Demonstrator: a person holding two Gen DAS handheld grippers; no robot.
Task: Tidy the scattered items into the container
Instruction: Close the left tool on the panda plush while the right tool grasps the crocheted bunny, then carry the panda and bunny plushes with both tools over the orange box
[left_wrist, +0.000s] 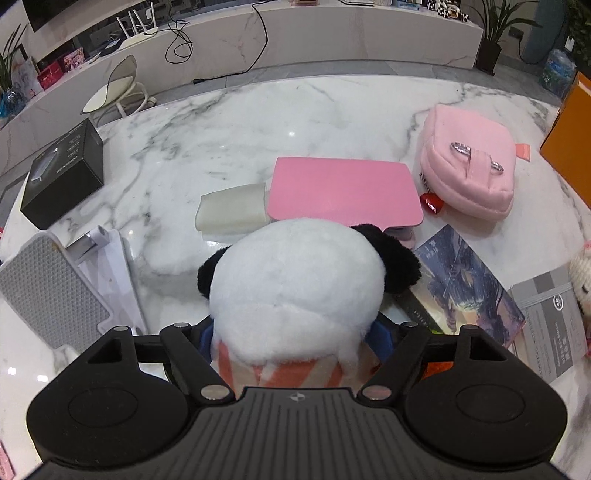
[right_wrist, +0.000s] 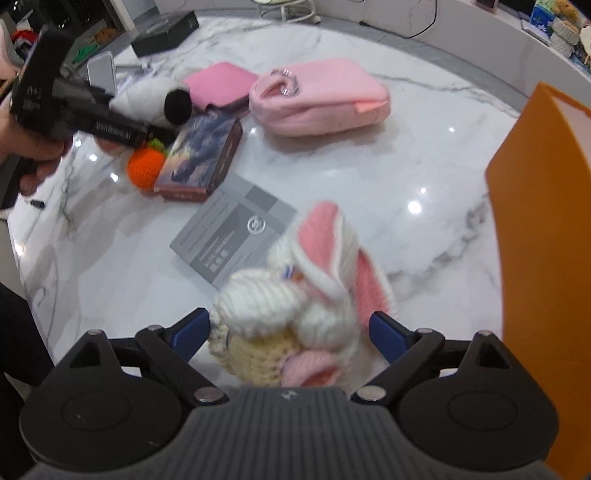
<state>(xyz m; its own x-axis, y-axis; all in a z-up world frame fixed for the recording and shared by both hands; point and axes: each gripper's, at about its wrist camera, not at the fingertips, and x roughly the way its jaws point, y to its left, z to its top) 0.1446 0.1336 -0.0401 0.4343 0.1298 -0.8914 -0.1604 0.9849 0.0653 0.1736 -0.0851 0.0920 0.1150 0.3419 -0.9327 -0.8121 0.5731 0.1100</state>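
Well ahead of left gripper jaws, past marble table: white chair off to their left, potted plant far right w/ blue water jug beside it. Marble ledge straight ahead carries black cable; router w/ antennas sits on it, ahead-left, above chair.

A home living room, by the look of it. A round white marble surface stands before a long, low marble ledge carrying a white router, trailing black cables and gift boxes. Potted plants flank it, a water jug sits beyond the surface's far right edge, and a white chair beyond its far left edge.
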